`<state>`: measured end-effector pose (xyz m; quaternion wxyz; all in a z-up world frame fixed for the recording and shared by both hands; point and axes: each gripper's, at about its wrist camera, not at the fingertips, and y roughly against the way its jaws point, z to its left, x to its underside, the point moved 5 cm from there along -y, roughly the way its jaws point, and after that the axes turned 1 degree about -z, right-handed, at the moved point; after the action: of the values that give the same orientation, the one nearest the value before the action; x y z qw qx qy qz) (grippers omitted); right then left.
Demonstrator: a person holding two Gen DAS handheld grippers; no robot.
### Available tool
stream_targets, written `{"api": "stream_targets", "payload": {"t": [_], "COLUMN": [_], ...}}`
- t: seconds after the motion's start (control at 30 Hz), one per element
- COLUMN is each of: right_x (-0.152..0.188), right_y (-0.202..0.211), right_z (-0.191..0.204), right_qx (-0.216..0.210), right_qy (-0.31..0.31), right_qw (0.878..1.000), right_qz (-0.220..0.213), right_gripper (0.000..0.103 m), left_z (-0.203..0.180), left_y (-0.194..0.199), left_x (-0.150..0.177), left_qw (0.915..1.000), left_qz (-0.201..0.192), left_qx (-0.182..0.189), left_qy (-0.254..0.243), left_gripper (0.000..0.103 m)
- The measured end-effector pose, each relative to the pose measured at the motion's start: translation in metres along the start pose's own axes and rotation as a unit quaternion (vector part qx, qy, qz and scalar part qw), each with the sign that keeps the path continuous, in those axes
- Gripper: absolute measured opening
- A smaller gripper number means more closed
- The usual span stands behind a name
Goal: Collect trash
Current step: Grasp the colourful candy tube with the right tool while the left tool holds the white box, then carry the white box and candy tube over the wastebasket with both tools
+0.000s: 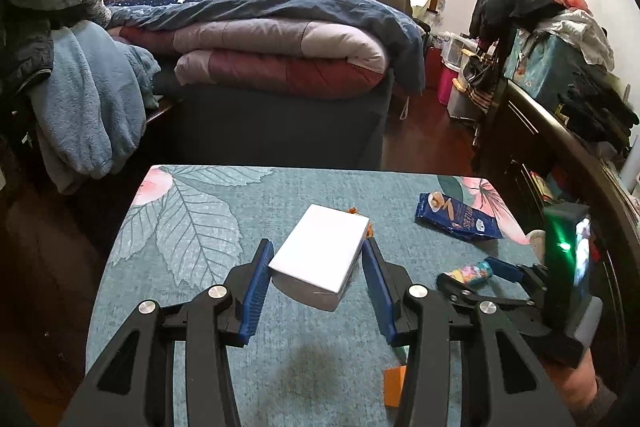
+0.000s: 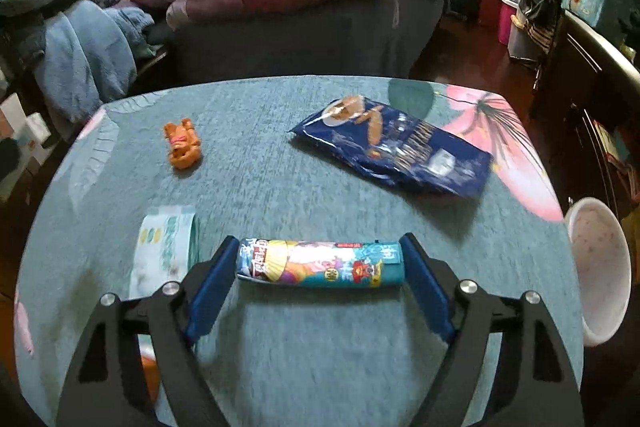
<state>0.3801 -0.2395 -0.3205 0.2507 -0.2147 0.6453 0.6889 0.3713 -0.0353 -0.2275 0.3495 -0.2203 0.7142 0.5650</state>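
In the left wrist view my left gripper (image 1: 316, 251) is shut on a white box (image 1: 320, 259) and holds it above the teal table (image 1: 200, 307). My right gripper (image 2: 320, 251) is shut on a colourful snack tube (image 2: 320, 263), gripping it by its two ends just above the table; it also shows in the left wrist view (image 1: 470, 273). A blue snack bag (image 2: 392, 147) lies at the far right of the table, seen in the left wrist view too (image 1: 456, 217).
An orange toy dog (image 2: 182, 143) lies at the far left. A tissue pack (image 2: 164, 251) lies left of my right gripper. A white bin (image 2: 600, 267) stands off the table's right edge. A bed with folded quilts (image 1: 280, 55) is behind.
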Motion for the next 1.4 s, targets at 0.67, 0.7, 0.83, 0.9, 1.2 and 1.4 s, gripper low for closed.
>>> {"api": "stream_targets", "payload": {"t": [0.67, 0.7, 0.83, 0.9, 1.2, 1.4], "right_x": [0.073, 0.076, 0.084, 0.087, 0.099, 0.108], "right_y": [0.143, 0.148, 0.166, 0.172, 0.193, 0.193], "right_z": [-0.127, -0.134, -0.16, -0.173, -0.232, -0.278], "right_qx": [-0.001, 0.003, 0.016, 0.02, 0.055, 0.087], "right_qy": [-0.09, -0.094, -0.109, -0.119, -0.153, -0.174], "right_qw": [0.993, 0.992, 0.989, 0.988, 0.978, 0.972], "right_qz": [-0.075, -0.079, -0.095, -0.101, -0.128, -0.135], "right_gripper": [0.081, 0.081, 0.081, 0.081, 0.081, 0.081], "left_z": [-0.166, -0.173, -0.21, -0.226, -0.302, -0.355], "left_y": [0.03, 0.03, 0.031, 0.031, 0.022, -0.002], "left_x": [0.005, 0.006, 0.008, 0.008, 0.011, 0.018], "left_qw": [0.992, 0.9913, 0.9873, 0.9851, 0.974, 0.9654], "left_qz": [-0.01, -0.009, -0.01, -0.011, -0.011, 0.008], "left_qx": [0.1, 0.105, 0.123, 0.132, 0.165, 0.192], "left_qy": [-0.076, -0.079, -0.1, -0.11, -0.155, -0.176], "left_gripper": [0.046, 0.046, 0.046, 0.046, 0.046, 0.046]}}
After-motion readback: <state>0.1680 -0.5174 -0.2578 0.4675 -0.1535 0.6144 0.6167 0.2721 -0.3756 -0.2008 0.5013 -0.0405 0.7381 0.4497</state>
